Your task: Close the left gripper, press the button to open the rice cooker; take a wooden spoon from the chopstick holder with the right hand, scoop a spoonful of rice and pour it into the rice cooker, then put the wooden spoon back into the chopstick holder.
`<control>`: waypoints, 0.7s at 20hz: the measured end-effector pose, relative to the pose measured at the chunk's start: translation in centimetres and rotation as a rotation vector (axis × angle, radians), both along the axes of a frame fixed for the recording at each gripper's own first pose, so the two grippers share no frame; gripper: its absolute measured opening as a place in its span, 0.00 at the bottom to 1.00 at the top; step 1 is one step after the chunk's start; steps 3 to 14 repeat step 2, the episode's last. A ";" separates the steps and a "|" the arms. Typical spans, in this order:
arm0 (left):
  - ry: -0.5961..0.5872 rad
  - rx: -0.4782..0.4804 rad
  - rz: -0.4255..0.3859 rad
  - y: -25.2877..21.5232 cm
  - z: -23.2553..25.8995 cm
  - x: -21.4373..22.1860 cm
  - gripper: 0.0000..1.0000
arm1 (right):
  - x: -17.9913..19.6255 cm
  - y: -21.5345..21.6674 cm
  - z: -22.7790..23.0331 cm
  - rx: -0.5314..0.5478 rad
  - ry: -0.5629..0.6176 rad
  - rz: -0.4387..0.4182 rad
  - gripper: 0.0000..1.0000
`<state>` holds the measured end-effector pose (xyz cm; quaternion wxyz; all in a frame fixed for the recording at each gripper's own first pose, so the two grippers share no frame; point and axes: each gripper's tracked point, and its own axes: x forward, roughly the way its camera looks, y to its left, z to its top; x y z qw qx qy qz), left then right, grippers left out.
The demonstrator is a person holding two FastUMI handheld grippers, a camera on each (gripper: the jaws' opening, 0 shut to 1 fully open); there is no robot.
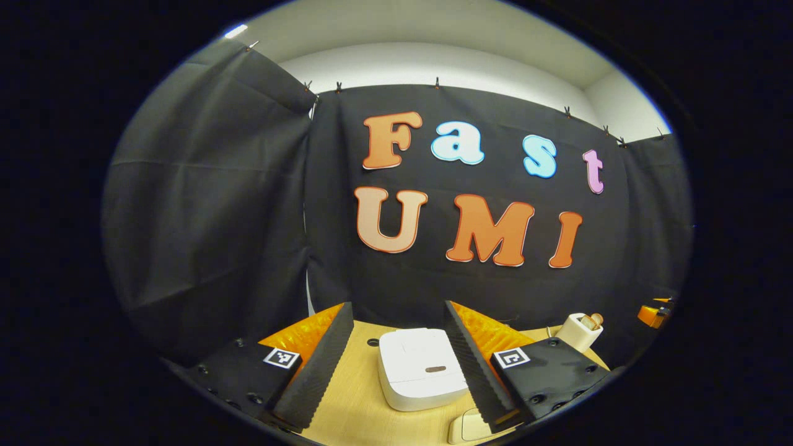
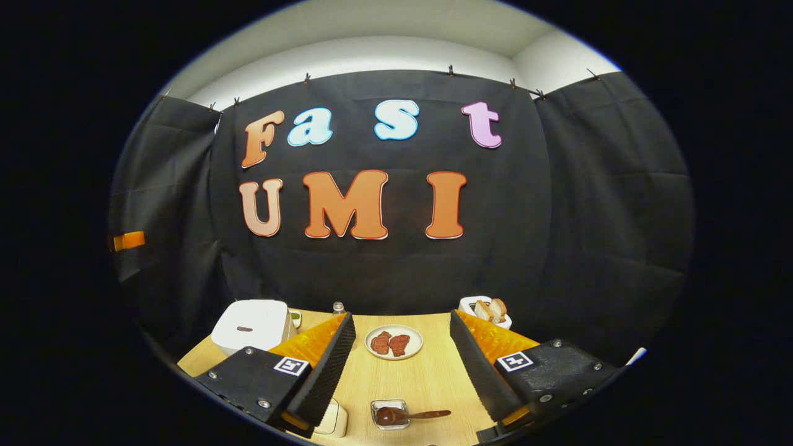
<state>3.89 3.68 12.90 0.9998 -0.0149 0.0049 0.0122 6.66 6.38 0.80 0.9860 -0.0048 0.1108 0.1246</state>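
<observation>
— Grippers first: how are you holding them?

— Left gripper [image 1: 399, 362]: you are holding it with the jaws spread wide, nothing between the fingers. Right gripper [image 2: 403, 365]: you are keeping it wide apart too, gripping nothing.

— Rice cooker: where is it sitting?

— Rice cooker [image 1: 420, 367]: white, lid down, resting on the wooden table [image 1: 350, 402]. In the left gripper view it is lying straight ahead of you, between the two fingers but apart from them. In the right gripper view it is showing at the far left [image 2: 251, 325].

— Chopstick holder?

— Chopstick holder [image 2: 486, 311]: white, standing at the back of the table, wooden handles poking out; in the left gripper view you are seeing it to the right [image 1: 579, 331].

— Other stock?

— Plate [image 2: 394, 342]: holding two brown pieces, lying between your right fingers, farther off. Small clear dish [image 2: 389, 413]: nearer to you, with a dark spoon [image 2: 409, 415] resting in it, handle pointing right.
</observation>
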 end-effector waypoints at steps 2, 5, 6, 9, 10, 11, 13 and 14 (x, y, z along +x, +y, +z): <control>-0.014 0.006 0.029 1.2 0.3 -1.7 0.99 | -0.3 0.0 1.1 0.005 -0.028 -0.005 0.95; -0.014 0.006 0.029 1.2 0.3 -1.7 0.99 | -0.3 0.0 1.1 0.005 -0.028 -0.005 0.95; -0.014 0.006 0.029 1.2 0.3 -1.7 0.99 | -0.3 0.0 1.1 0.005 -0.028 -0.005 0.95; -0.014 0.006 0.029 1.2 0.3 -1.7 0.99 | -0.3 0.0 1.1 0.005 -0.028 -0.005 0.95; -0.014 0.006 0.029 1.2 0.3 -1.7 0.99 | -0.3 0.0 1.1 0.005 -0.028 -0.005 0.95; -0.014 0.006 0.029 1.2 0.3 -1.7 0.99 | -0.3 0.0 1.1 0.005 -0.028 -0.005 0.95; -0.014 0.006 0.029 1.2 0.3 -1.7 0.99 | -0.3 0.0 1.1 0.005 -0.028 -0.005 0.95; -0.014 0.006 0.029 1.2 0.3 -1.7 0.99 | -0.3 0.0 1.1 0.005 -0.028 -0.005 0.95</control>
